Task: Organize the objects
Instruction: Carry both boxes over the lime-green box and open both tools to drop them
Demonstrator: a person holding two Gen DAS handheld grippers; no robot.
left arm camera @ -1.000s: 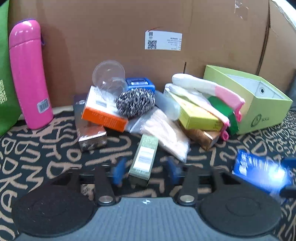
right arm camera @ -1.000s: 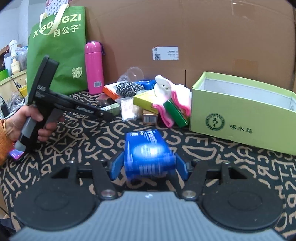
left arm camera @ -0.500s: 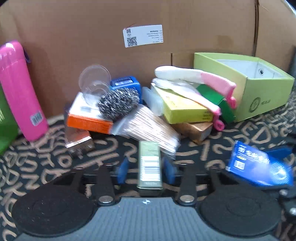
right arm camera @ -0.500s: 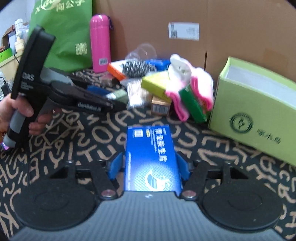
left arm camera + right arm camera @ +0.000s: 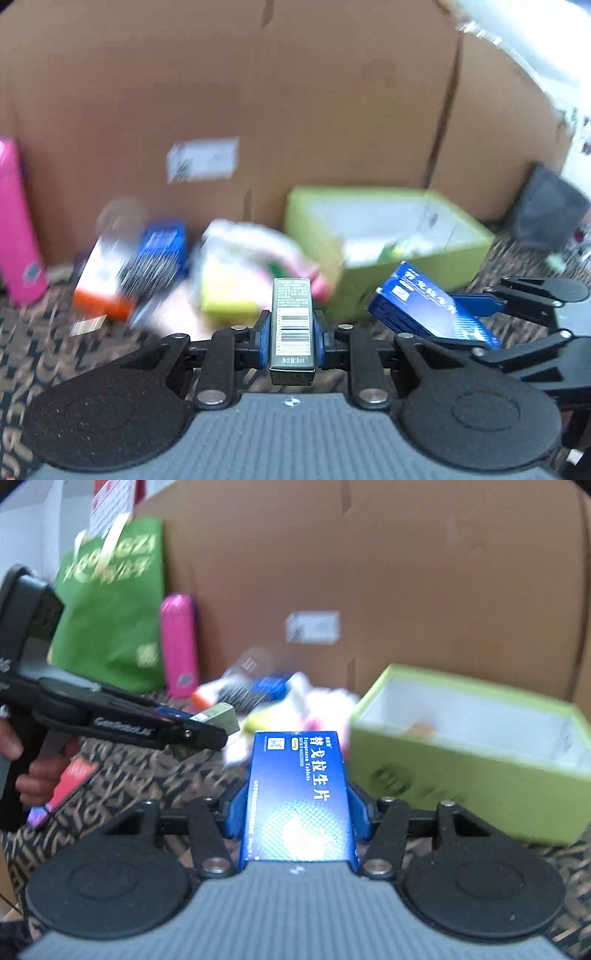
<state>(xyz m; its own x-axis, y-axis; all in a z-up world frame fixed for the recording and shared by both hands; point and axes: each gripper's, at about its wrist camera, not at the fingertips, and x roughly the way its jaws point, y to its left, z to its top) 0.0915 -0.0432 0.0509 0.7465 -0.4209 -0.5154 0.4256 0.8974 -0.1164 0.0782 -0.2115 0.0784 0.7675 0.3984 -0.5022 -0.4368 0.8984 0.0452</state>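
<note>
The left gripper [image 5: 291, 334] clamped a slim grey-green cardboard carton [image 5: 292, 325] lengthwise between its blue pads, barcode up, while the right gripper [image 5: 297, 812] gripped a flat blue medicine box [image 5: 298, 797] by its long sides. Both were carried clear of the patterned mat [image 5: 147, 782], apparently bound for the open lime-green cardboard box [image 5: 461, 775] just ahead; blur hid its contents.

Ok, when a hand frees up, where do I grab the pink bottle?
Take the pink bottle around its mid-body, coming in level from the front. It stands upright, slim and round, with the cardboard wall behind and the green bag beside it, so the front looks the clearest way in.
</note>
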